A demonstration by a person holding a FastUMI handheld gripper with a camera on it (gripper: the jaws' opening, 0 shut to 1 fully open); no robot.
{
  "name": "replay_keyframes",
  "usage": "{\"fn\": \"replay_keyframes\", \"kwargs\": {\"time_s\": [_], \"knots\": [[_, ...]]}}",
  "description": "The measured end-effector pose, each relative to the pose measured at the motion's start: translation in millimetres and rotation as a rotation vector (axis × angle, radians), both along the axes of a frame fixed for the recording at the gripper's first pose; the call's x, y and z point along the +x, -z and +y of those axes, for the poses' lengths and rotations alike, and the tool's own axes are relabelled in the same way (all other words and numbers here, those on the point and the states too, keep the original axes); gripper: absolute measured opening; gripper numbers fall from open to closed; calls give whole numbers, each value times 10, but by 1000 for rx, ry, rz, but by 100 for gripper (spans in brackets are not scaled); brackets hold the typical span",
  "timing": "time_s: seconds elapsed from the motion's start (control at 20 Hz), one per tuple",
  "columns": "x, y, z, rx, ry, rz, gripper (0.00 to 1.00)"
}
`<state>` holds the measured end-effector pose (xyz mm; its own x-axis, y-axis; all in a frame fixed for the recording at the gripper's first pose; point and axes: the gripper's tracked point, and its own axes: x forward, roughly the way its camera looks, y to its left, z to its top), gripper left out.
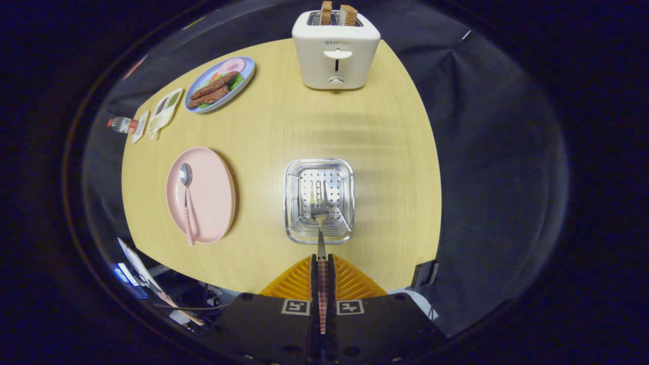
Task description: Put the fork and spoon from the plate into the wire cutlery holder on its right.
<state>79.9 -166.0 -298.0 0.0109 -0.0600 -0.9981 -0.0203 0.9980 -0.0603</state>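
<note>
**Fork held over the holder**

The fork [320, 223] is clamped by its checked handle between the two fingers of the gripper [322, 261], which are closed on it. Its tines are seen just ahead of the fingers, above the inside of the wire holder [292, 203]. The spoon [186, 200] is laid on the pink plate [213, 192], to the left of the holder. A toaster [335, 50] with bread is placed beyond them on the counter [385, 167].
</note>
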Motion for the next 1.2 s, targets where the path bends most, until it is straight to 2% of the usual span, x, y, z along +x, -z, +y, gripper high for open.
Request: {"fn": "replay_keyframes", "kwargs": {"time_s": [0.25, 0.6, 0.9, 1.0, 1.2], "knots": [[230, 114, 58, 4, -42, 74, 4], [275, 262, 100, 15, -34, 148, 4], [449, 160, 169, 13, -75, 27, 12], [456, 78, 229, 14, -82, -13, 22], [384, -67, 415, 37, -81, -85, 51]]}}
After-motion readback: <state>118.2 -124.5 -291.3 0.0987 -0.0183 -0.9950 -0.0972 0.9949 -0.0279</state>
